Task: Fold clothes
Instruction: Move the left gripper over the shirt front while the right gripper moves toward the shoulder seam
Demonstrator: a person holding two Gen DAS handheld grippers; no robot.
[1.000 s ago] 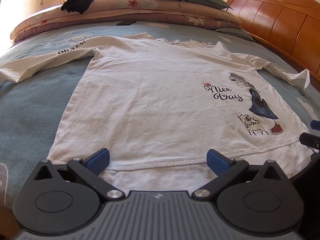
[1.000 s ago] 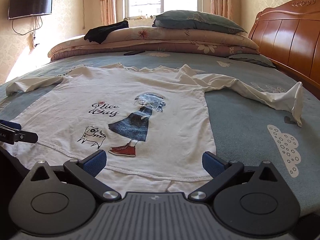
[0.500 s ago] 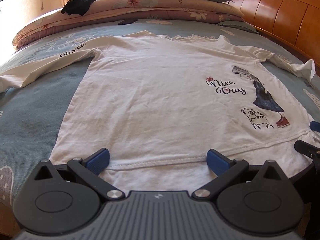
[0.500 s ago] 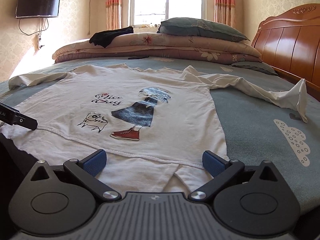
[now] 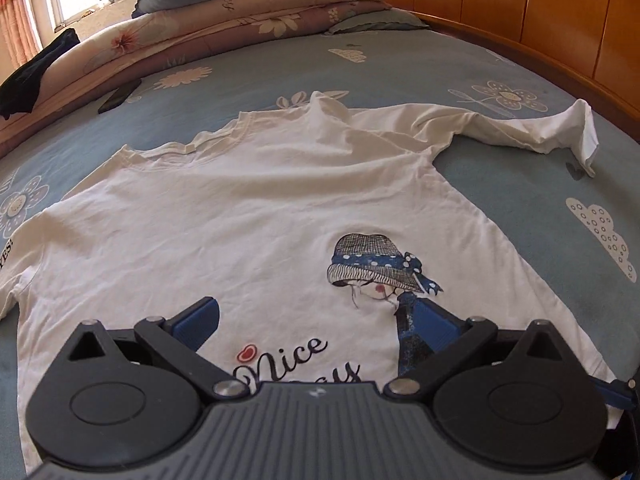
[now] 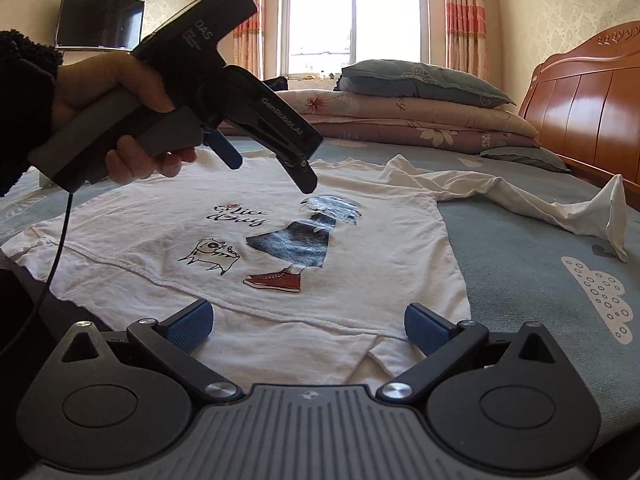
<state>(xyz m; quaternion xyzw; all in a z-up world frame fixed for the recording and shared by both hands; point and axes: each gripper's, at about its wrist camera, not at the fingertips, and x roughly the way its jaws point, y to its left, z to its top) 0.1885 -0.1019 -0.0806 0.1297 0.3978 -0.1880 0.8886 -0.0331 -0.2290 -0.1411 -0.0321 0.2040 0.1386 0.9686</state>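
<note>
Having swung up off the hem, left gripper [image 6: 272,168] hovering over the print, jaws spread wide, gripping nothing; white T-shirt [image 6: 280,240] lying flat on the bed [image 6: 520,264], ready for folding; right gripper [image 6: 308,326] waiting released at the hem

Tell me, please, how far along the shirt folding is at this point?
Done: the white shirt lies spread flat, print up, on the bed. In hand: nothing; the left tool hovers open above the print, the right tool open at the hem. Left: every fold, including the outstretched sleeve.
</note>
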